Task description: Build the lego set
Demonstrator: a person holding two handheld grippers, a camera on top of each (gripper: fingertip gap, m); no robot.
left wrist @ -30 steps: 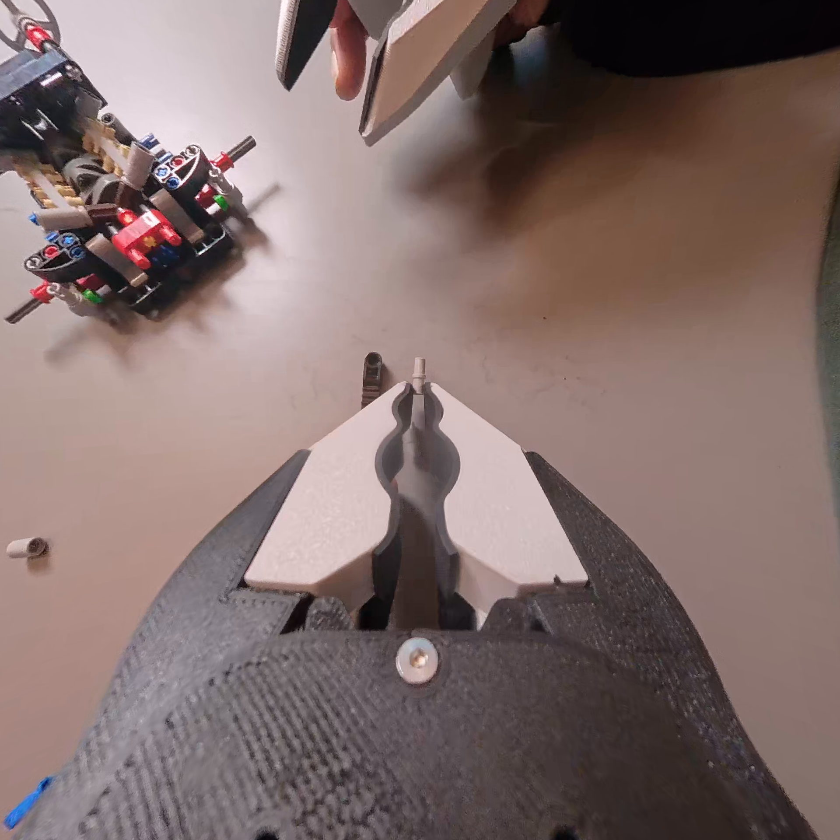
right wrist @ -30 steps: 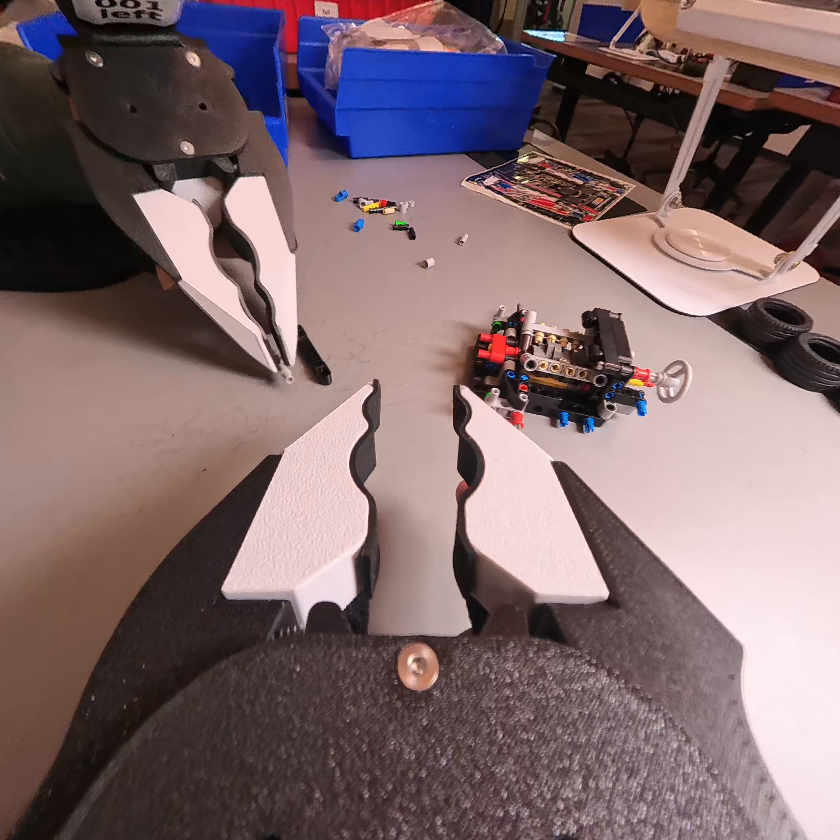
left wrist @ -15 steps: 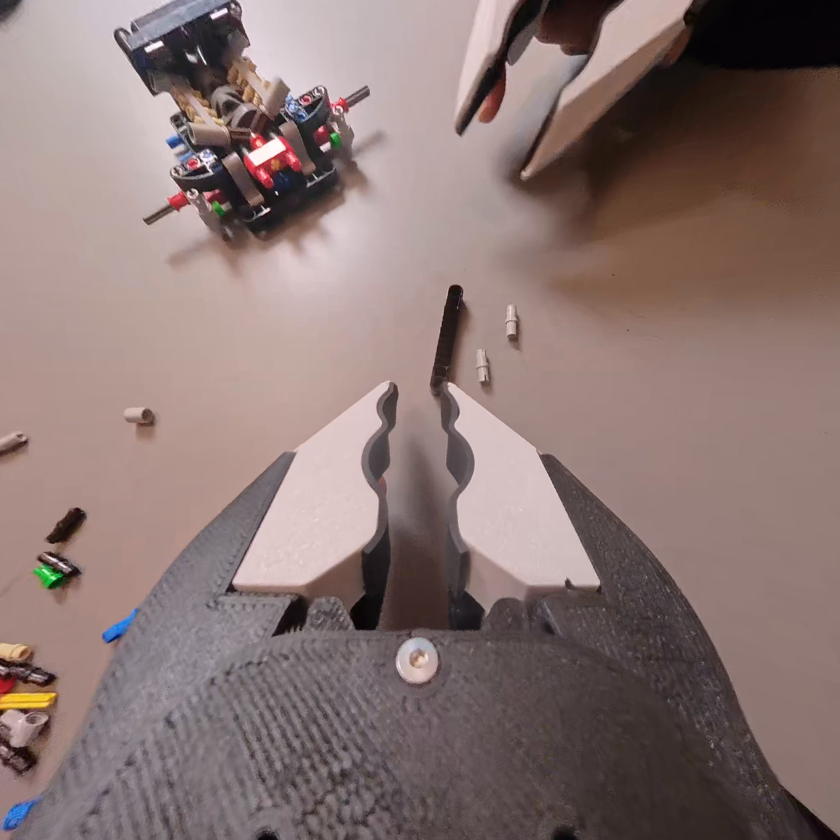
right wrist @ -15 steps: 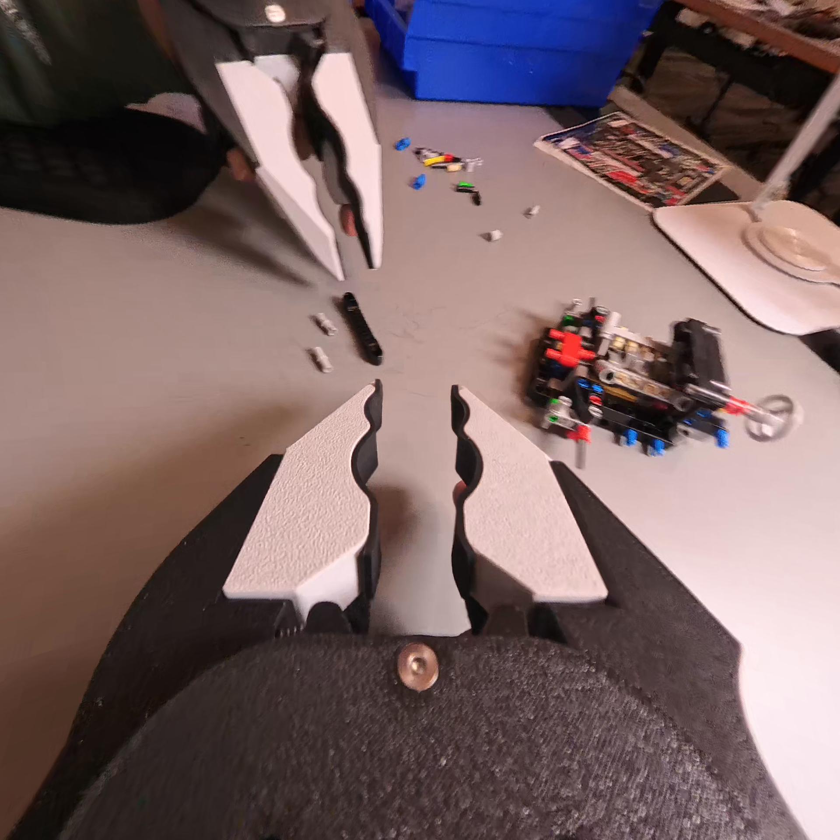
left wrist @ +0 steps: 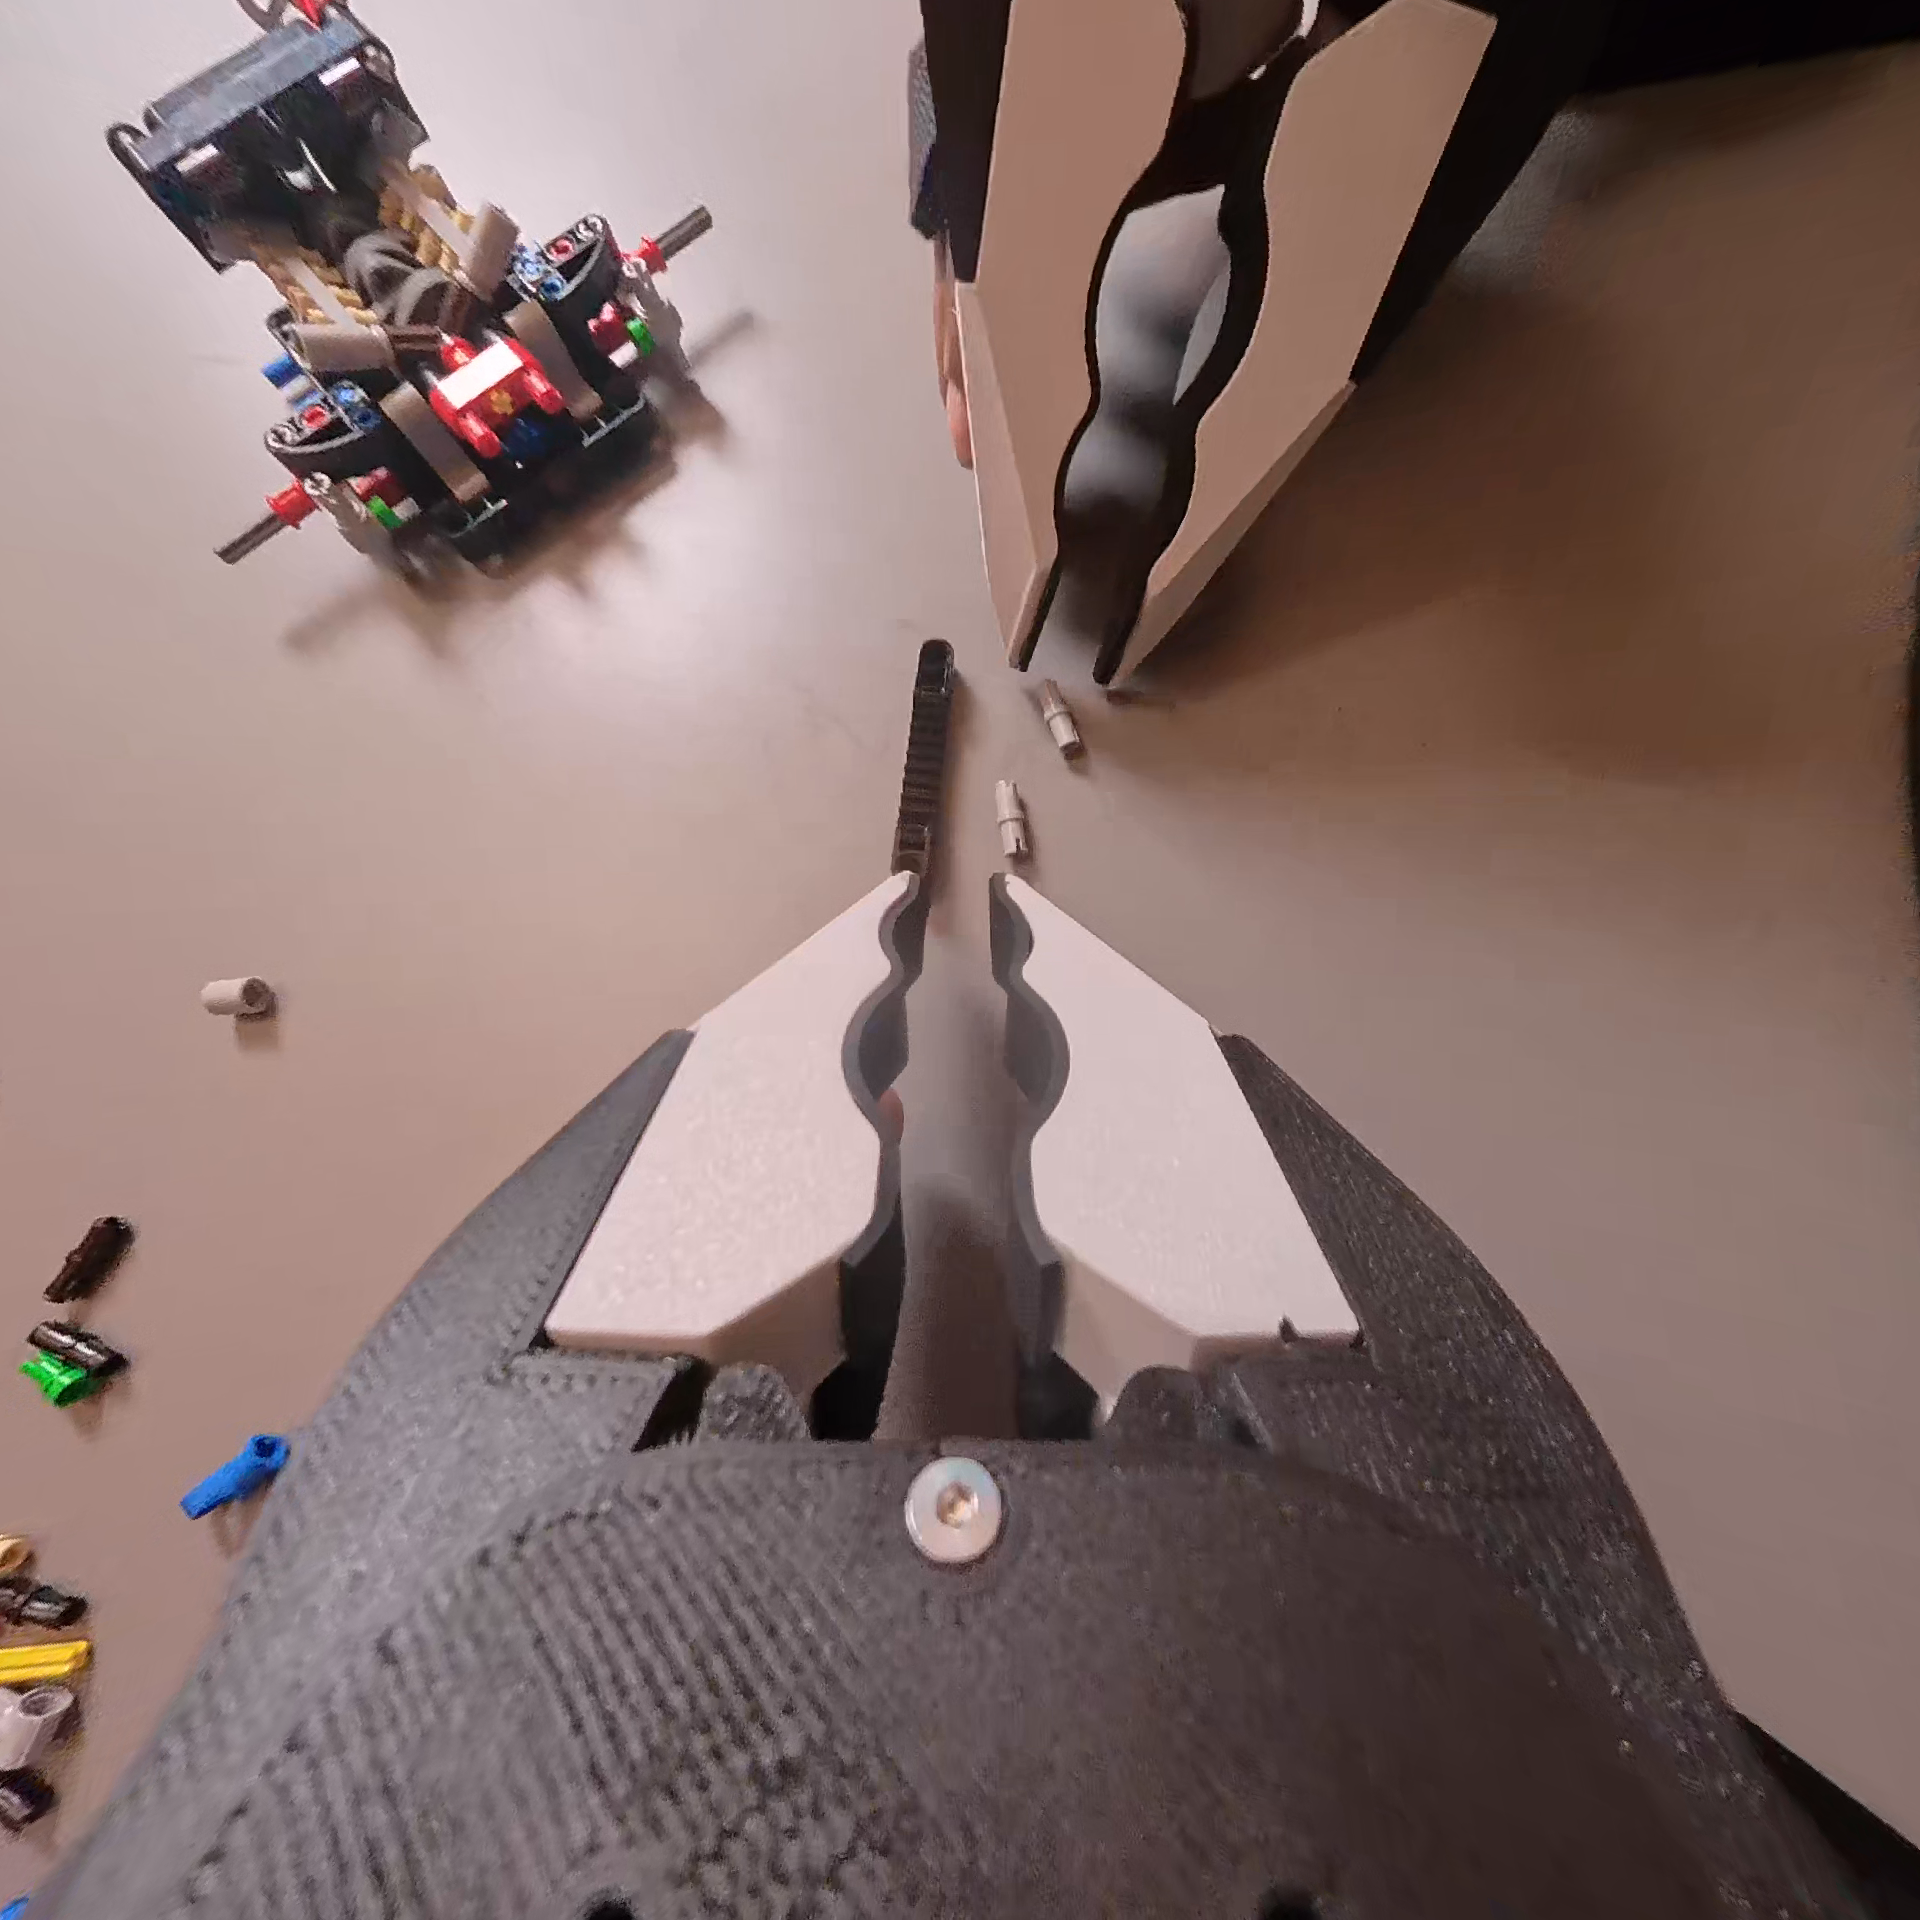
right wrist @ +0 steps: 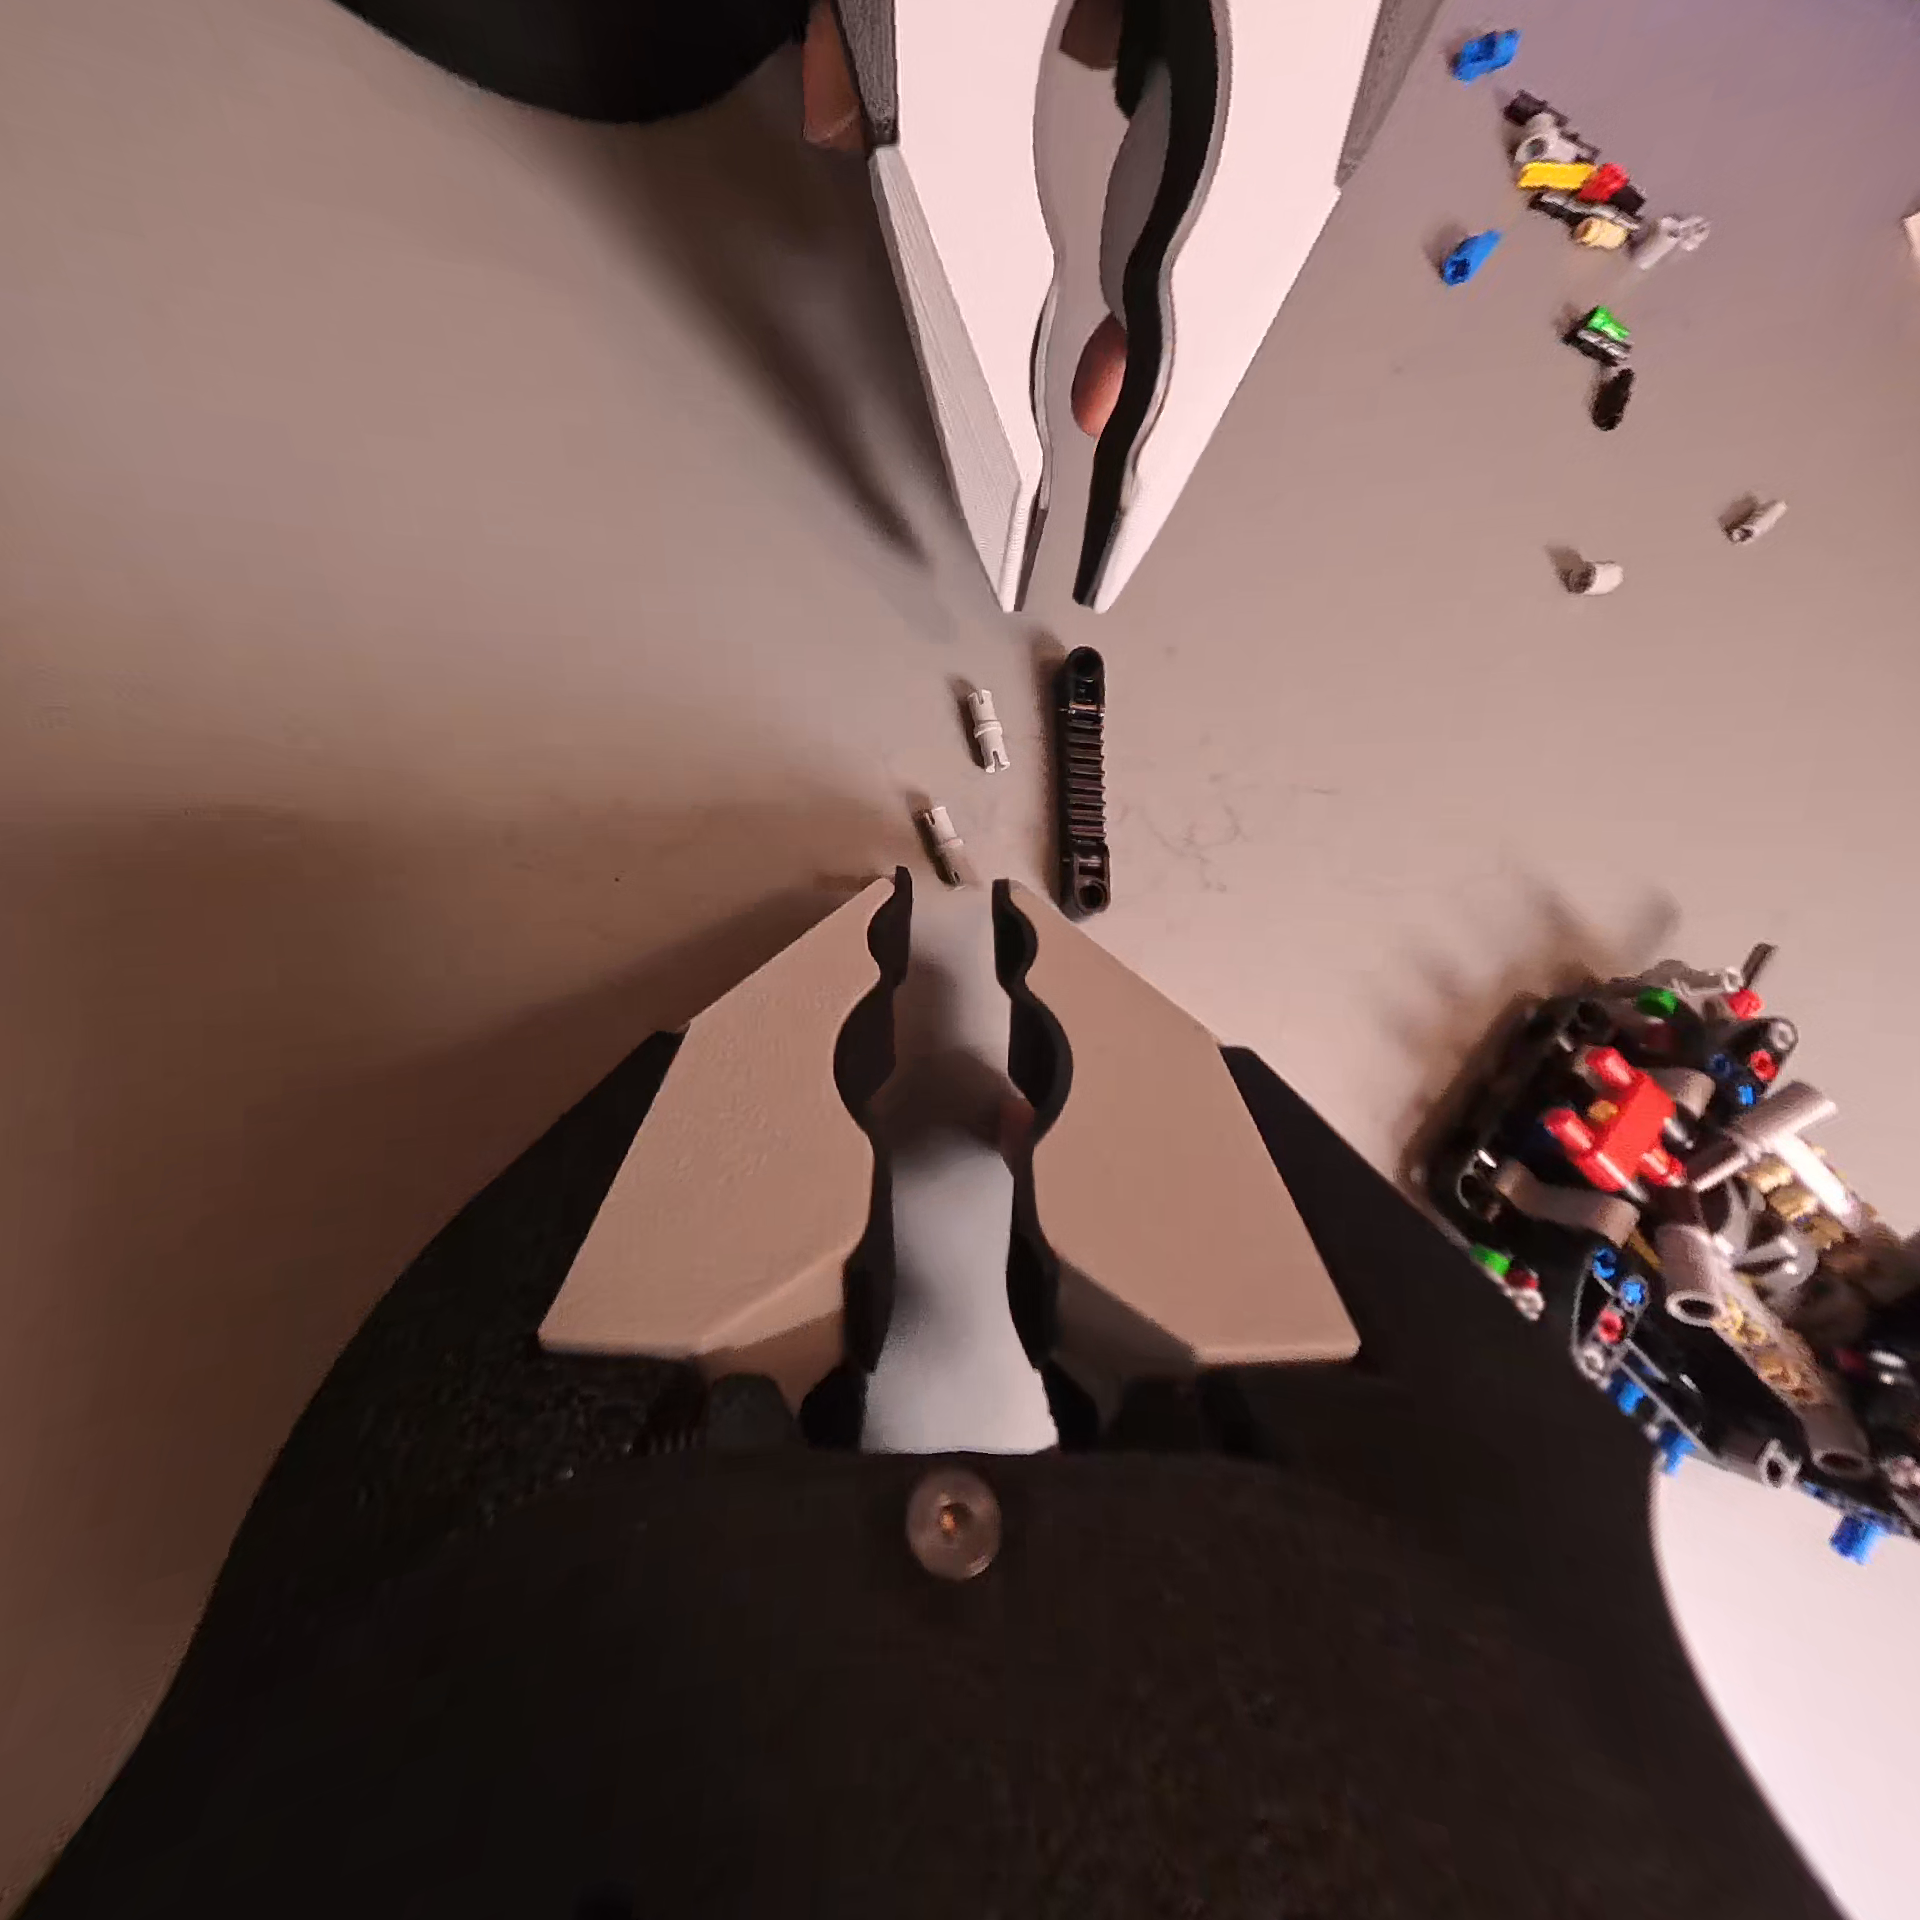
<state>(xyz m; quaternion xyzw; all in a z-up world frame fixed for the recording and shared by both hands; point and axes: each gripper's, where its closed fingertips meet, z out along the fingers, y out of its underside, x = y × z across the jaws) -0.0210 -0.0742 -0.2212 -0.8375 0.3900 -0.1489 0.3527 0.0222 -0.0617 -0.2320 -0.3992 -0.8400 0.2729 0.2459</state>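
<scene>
Where left gripper overlaps, black rack end hidden.

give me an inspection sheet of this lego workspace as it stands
surface: smooth grey-brown tabletop, no spills seen.
job's things: partly built multicoloured lego chassis; black toothed rack beam lying flat; two small light grey pins beside it, apart from it.
clutter: loose small pieces, blue, yellow, red, green, black; a light grey sleeve lying alone.
grippers: left gripper open, empty, tips near one end of the beam; right gripper open, empty, tips by the nearer pin.
cables: nothing seen.
surroundings: white rounded base at the edge of the right wrist view; dark sleeve.
</scene>
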